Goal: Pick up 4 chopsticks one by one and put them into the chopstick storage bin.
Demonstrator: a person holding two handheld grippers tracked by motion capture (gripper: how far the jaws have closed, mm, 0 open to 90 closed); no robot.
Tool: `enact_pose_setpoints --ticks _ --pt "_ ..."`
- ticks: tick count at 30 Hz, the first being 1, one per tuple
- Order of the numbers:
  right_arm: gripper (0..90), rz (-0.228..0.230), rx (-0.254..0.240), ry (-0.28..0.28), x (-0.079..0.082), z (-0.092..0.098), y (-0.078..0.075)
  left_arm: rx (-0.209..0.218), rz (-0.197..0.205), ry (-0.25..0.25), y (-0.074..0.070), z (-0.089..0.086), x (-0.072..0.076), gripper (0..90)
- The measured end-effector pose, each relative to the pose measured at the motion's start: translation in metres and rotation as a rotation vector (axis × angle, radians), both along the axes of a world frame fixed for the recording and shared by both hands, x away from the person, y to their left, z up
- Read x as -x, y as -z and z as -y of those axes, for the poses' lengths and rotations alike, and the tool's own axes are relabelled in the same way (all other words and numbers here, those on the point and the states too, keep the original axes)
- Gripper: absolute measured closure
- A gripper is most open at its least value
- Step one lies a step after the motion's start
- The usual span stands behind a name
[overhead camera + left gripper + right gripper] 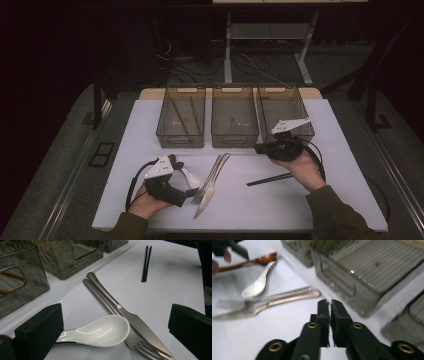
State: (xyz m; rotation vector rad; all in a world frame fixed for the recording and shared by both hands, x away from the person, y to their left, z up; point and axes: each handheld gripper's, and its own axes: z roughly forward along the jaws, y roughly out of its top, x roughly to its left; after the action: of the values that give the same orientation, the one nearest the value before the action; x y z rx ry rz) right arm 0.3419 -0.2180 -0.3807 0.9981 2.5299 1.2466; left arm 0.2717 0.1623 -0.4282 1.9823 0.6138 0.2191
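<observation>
The white ceramic spoon (100, 331) is glossy, with a deep oval bowl and a short handle. It lies on the white table (330, 200), its bowl resting against the tines of the fork (143, 348) and its handle running toward the near jaw of the left gripper (115, 332). The left gripper's jaws stand wide apart, one on each side of the spoon; the handle end reaches the left-hand jaw in the left gripper view, but contact cannot be confirmed. Nothing is held.

Beside the spoon, on the side away from that handle, the fork and a knife (130, 317) lie parallel and touching, handles pointing toward the middle bin (235, 122). A brown wooden spoon (249, 261) lies just beyond the white spoon in the right gripper view. A pair of black chopsticks (269, 179) lies well apart from the spoon, past the knife, near the person's right hand (300, 167).

The right gripper (329, 303) is well away from the spoon, in front of the right bin (285, 115), with its jaws nearly closed on nothing. The left bin (181, 120) holds two brown sticks (186, 117).
</observation>
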Motion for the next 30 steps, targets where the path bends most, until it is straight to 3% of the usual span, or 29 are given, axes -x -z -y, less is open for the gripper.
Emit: enact_pose_setpoints --ticks 7,15,24,30 --pt "89.4 -0.027 0.036 -0.036 0.025 0.012 0.015 -0.004 0.001 -0.001 0.000 0.000 0.001 0.0" --pt "89.4 -0.034 0.075 -0.055 0.045 0.013 0.026 -0.007 0.004 -0.001 0.000 0.000 0.001 0.0" --pt "89.5 -0.081 0.134 -0.126 0.050 -0.013 0.048 -0.007 0.006 0.002 -0.001 0.000 0.001 0.0" --pt "89.5 -0.085 0.154 -0.144 0.050 -0.022 0.056 -0.009 0.005 0.005 0.000 0.001 0.001 0.0"
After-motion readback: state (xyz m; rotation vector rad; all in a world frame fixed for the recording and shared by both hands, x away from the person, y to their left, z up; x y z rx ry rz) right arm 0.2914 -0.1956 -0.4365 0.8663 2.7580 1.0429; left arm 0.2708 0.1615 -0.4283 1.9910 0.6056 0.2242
